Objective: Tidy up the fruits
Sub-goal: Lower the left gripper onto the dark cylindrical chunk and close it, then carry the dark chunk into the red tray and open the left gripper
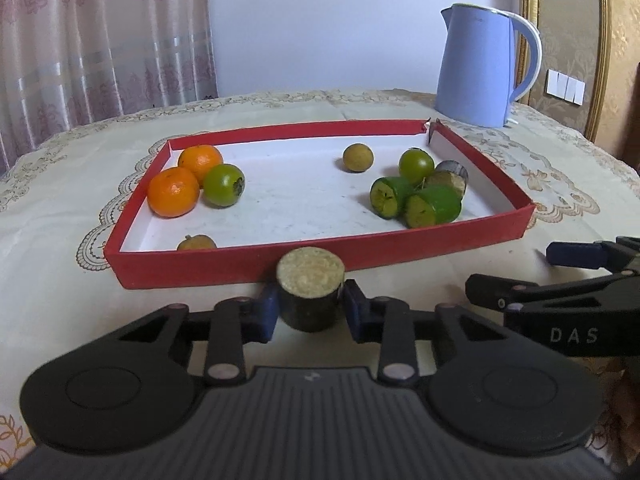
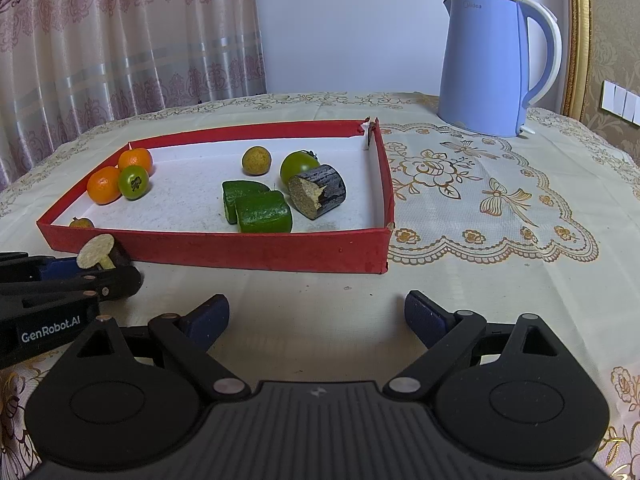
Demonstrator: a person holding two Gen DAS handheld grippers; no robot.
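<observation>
My left gripper is shut on a short dark-skinned cane piece with a pale cut top, just in front of the red tray's front wall. In the right wrist view the same cane piece shows at the far left, held by that gripper. Inside the tray lie two oranges and a green fruit at the left. Two green cut pieces, another dark cane piece, a green round fruit and a brown round fruit lie at the right. My right gripper stands open over bare cloth, holding nothing.
A blue kettle stands behind the tray at the back right. A small brown fruit lies in the tray's near left corner. A patterned cloth covers the table; curtains hang at the left.
</observation>
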